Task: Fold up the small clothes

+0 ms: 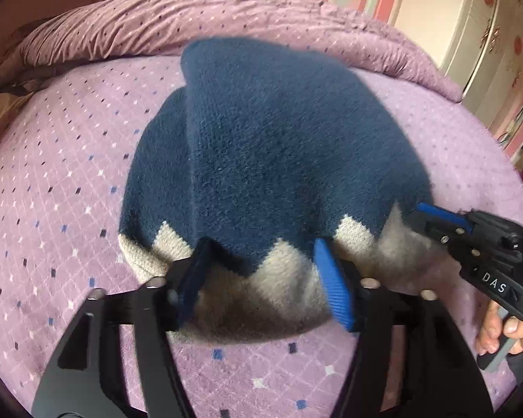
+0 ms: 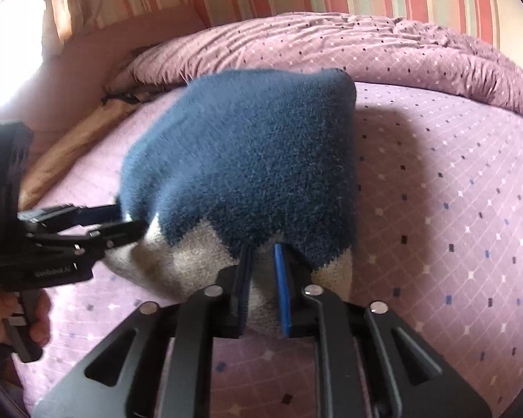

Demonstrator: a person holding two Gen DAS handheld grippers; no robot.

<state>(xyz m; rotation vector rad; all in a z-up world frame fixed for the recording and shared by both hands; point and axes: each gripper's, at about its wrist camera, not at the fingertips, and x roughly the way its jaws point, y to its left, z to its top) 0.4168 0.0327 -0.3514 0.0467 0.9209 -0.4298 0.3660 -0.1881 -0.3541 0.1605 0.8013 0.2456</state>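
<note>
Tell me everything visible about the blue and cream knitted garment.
The knitted garment looks like fuzzy wool, dark blue with a cream zigzag band along its near edge. It is bunched and draped in a mound on the purple patterned bedspread, motion-blurred. The left gripper straddles the near edge, jaws wide. The right gripper has the cream edge between narrow jaws; whether the pads press it is unclear.

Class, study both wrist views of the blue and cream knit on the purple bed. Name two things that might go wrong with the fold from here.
1. The left gripper stands wide around the knit garment's cream hem, pads apparently not pressing, so that side may slip and the fold go crooked.
2. The right gripper has only a narrow pinch of hem, so the cloth might pull free.
</note>
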